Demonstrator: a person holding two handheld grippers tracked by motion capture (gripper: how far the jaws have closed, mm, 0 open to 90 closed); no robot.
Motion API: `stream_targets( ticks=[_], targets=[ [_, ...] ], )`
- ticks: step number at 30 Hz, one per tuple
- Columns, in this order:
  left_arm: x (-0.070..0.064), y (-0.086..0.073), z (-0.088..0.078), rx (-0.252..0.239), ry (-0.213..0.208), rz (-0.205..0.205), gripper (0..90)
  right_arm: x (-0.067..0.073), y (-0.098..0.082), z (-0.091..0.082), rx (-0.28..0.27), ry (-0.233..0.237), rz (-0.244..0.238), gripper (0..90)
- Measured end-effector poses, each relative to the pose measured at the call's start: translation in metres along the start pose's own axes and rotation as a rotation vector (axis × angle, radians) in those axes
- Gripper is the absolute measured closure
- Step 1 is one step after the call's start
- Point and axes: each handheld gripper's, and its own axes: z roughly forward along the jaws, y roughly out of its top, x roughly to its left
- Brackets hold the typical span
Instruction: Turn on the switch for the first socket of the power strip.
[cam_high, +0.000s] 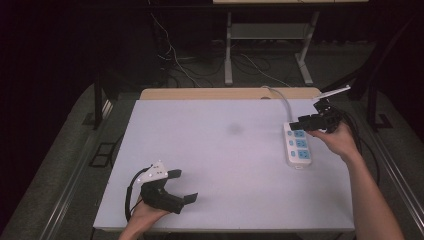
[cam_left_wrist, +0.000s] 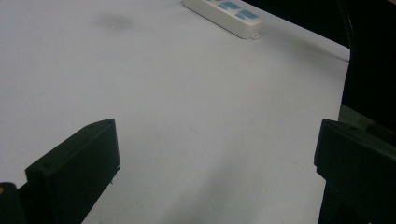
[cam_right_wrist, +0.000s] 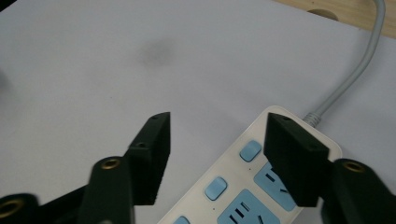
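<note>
Left tool (cam_high: 181, 186) sits near the near-left corner of the white surface (cam_high: 220, 165), held by the left hand (cam_high: 146, 212), grey plate on top. Jaws spread wide, nothing between them, nothing touched as far as the high view shows. The left gripper view adds the look along those jaws: both black jaws far apart at the bottom corners, bare white surface between, the near end of the power strip (cam_left_wrist: 224, 15) far off at top, the surface's right edge with dark floor beyond it.

Middle of the surface is bare and open, with a faint grey smudge (cam_high: 234, 129) toward the far side; the right gripper view shows it too (cam_right_wrist: 154, 51).

Power strip (cam_high: 298, 145) lies flat at the right side, close to the right edge, long axis running near to far, blue sockets up, its grey cord (cam_high: 282, 98) going off over the far edge. The wooden strip (cam_high: 200, 93) along the far edge shows in the high view.

Right tool (cam_high: 309, 123) is held by the right hand (cam_high: 337, 140) over the far end of the strip. The right gripper view shows what the high view cannot: jaws released, partly apart, empty, the left jaw over bare surface just beside the strip, the right jaw over the strip's (cam_right_wrist: 261, 186) cord end. Contact with the strip cannot be told. Cord (cam_right_wrist: 355, 74) runs to the far right.
</note>
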Motion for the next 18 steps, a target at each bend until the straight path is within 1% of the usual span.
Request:
stream_targets(
  ticks=[4, 7, 13, 14, 15, 16, 17, 18],
  targets=[
    [0.0, 0.0, 0.0, 0.001, 0.0, 0.0, 0.0, -0.003, 0.0, 0.003, 0.006, -0.023, -0.005, 51.7],
    [0.0, 0.0, 0.0, 0.001, 0.0, 0.001, 0.0, -0.007, -0.002, 0.005, 0.008, -0.033, 0.003, 59.9],
    [0.0, 0.0, 0.0, 0.003, 0.0, 0.003, 0.0, -0.012, -0.002, 0.012, 0.026, -0.034, 0.001, 73.0],
    [0.0, 0.0, 0.001, 0.004, 0.0, 0.004, 0.0, -0.012, -0.002, 0.012, 0.026, -0.034, 0.001, 73.0],
    [0.0, 0.0, 0.0, 0.004, -0.001, 0.005, 0.0, -0.014, -0.002, 0.015, 0.03, -0.026, 0.008, 77.7],
    [0.0, 0.0, 0.0, 0.004, -0.001, 0.005, 0.0, -0.015, -0.002, 0.017, 0.034, -0.027, 0.009, 79.8],
    [0.0, 0.0, 0.0, 0.004, 0.0, 0.005, 0.0, -0.015, -0.002, 0.017, 0.034, -0.027, 0.009, 79.8],
    [0.0, 0.0, 0.0, 0.003, 0.0, 0.006, 0.0, -0.015, -0.002, 0.019, 0.038, -0.023, 0.01, 81.9]
  ],
)
